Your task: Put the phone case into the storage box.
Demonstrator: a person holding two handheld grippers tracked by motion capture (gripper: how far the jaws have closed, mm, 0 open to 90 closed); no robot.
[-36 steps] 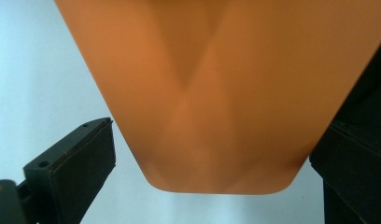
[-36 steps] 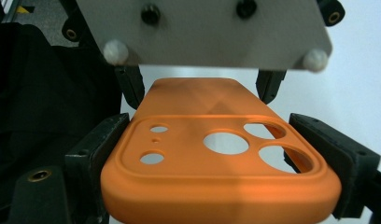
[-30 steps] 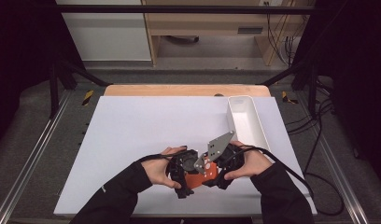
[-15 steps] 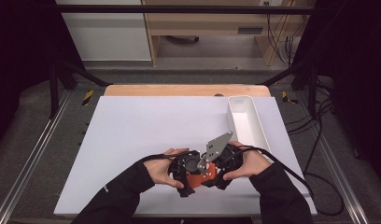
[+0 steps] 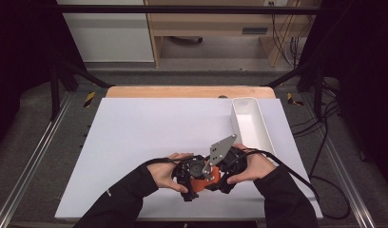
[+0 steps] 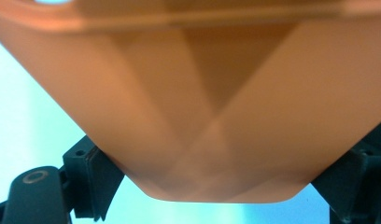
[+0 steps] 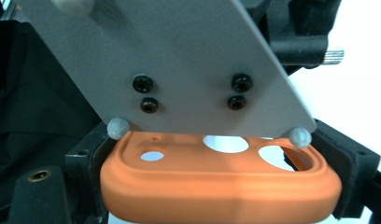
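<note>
Both jaws of my right gripper clamp the short ends of an orange phone case, a soft-looking matte shell with rounded corners, a thick rolled rim and several round camera holes; its black pads press flat against the rubbery sides. My left gripper has just been closing its jaws, and in its own view the case sits between them as a broad, smooth, blurred orange wedge; the ribbed black pads stand just beside its slanting edges, and I cannot tell whether they touch it. From the high view, my two hands meet near the front edge of the flat white table, the case held low between them; the grey three-cornered metal plate, with four dark screws, tilts up over it. A long, narrow white tray with rounded corners lies near the right hand, toward the table's right edge.
</note>
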